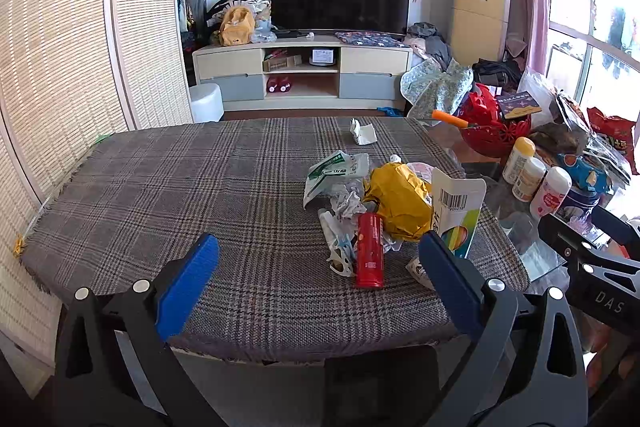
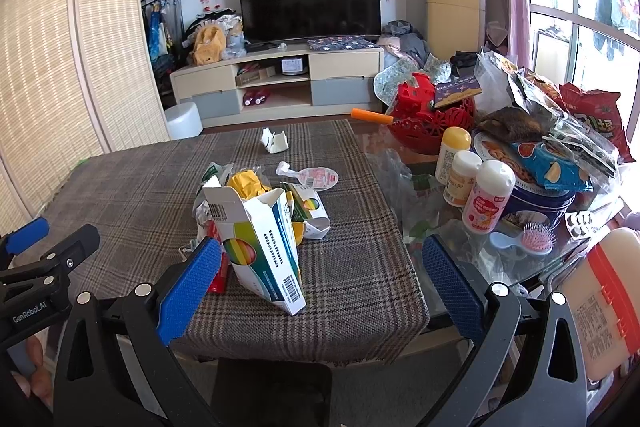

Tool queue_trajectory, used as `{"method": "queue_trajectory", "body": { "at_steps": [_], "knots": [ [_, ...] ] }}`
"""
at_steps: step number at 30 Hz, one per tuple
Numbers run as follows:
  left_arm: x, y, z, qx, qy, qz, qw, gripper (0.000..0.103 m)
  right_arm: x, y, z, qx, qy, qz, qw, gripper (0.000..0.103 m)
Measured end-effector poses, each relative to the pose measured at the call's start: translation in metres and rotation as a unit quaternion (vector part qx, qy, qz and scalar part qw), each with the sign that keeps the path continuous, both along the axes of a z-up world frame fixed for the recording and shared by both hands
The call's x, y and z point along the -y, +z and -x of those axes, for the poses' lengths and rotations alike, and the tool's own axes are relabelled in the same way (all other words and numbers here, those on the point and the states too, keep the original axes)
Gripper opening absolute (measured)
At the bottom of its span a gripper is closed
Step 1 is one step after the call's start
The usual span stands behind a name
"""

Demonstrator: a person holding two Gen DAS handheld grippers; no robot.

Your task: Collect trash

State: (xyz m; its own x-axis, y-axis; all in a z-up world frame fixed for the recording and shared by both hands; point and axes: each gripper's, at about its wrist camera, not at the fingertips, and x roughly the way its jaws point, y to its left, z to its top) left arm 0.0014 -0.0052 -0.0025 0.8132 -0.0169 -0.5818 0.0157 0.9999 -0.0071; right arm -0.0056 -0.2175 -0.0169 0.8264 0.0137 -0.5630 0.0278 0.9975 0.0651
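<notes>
A pile of trash lies on the plaid tablecloth [image 1: 180,195]: a red tube [image 1: 369,251], a crumpled yellow wrapper [image 1: 400,203], a green-white plastic bag [image 1: 334,173], crumpled paper [image 1: 348,203] and an open white carton [image 1: 458,207], which also shows in the right wrist view [image 2: 264,247]. A lone white scrap [image 1: 362,133] lies farther back. My left gripper [image 1: 318,269] is open and empty in front of the pile. My right gripper [image 2: 320,277] is open and empty, with the carton just ahead of its left finger.
To the right, on a glass table [image 2: 432,227], stand three white bottles [image 2: 486,197], a blue tin [image 2: 536,199], snack bags [image 2: 592,119], a red basket [image 2: 432,123] and a pink hairbrush [image 2: 538,237]. A TV stand [image 1: 302,71] stands beyond; a folding screen [image 1: 60,67] stands at the left.
</notes>
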Motion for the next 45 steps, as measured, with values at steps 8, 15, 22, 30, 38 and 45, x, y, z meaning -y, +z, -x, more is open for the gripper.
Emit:
{"method": "queue_trajectory", "body": {
  "at_steps": [8,15,22,30,38,45],
  "knots": [
    [-0.002,-0.001,-0.001,-0.001,0.002,-0.001,1.0,0.095,0.001,-0.001,-0.001,-0.001,0.0,-0.001,1.0,0.101],
    [-0.005,-0.004,-0.003,-0.006,0.011,-0.002,0.9999,0.095,0.002,-0.001,-0.001,-0.004,-0.001,-0.001,1.0,0.101],
    [-0.016,-0.004,-0.008,-0.006,0.029,-0.023,0.9993,0.095,0.0,-0.006,-0.005,-0.02,0.014,0.011,1.0,0.101],
    [-0.021,-0.033,-0.03,-0.062,0.006,-0.023,0.9978,0.095,-0.01,-0.041,-0.021,-0.064,0.049,0.026,0.996,0.101],
    [-0.027,-0.056,-0.052,-0.099,0.002,-0.006,0.9951,0.095,-0.016,-0.064,-0.04,-0.086,0.07,-0.009,0.994,0.1],
    [-0.03,-0.057,-0.078,-0.119,-0.002,-0.007,0.9928,0.093,-0.031,-0.075,-0.064,-0.084,0.086,-0.003,0.993,0.1]
  ]
}}
